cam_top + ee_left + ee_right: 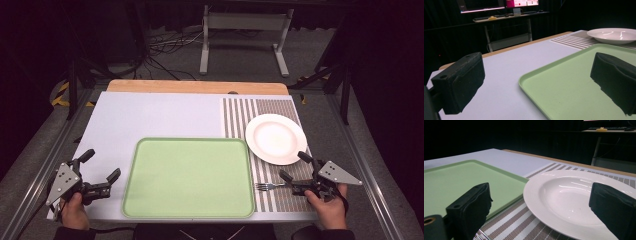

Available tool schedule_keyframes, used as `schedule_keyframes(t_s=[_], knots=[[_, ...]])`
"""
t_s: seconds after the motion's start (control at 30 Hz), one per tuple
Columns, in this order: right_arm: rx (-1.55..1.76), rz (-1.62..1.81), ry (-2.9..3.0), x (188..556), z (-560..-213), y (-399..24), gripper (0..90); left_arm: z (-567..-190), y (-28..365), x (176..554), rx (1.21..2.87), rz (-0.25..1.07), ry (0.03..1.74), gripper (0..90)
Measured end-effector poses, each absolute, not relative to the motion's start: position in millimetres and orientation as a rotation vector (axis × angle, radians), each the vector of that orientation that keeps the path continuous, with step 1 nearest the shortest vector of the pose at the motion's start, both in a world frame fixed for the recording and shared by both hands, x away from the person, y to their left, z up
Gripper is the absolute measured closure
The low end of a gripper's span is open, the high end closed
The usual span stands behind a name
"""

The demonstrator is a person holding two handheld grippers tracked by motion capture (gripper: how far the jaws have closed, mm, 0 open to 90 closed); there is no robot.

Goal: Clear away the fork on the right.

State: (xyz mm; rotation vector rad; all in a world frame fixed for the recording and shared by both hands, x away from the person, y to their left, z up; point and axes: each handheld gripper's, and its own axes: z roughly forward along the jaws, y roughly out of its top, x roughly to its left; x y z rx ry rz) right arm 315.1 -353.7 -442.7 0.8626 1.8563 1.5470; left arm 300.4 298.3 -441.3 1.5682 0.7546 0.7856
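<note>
A light green tray (150,200) lies at the front middle of the white table, with nothing on it. To its right a white plate (276,138) rests on a striped placemat (280,200), and a metal fork (267,186) lies on the mat near the front. My right gripper (294,166) stands open just right of the fork, jaws wide apart with nothing between them; in the right gripper view the plate (564,202) and tray (461,182) lie ahead. My left gripper (101,164) is open at the tray's left edge (534,75), holding nothing.
A wooden strip (197,86) runs along the table's far edge. Beyond it stand a white metal frame (245,30) and cables on the floor. Metal rails border the table at both sides. A desk with monitors (499,5) stands in the dark background.
</note>
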Motion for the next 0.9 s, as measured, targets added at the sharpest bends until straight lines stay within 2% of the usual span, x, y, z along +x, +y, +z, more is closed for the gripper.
schedule_keyframes(t_s=[0.9], knots=[[0.878, 1.607, 1.850, 318.3, -435.6, -355.2, 4.6, -441.6, 297.4, 301.1, 1.569, 0.777, 0.756, 0.1]])
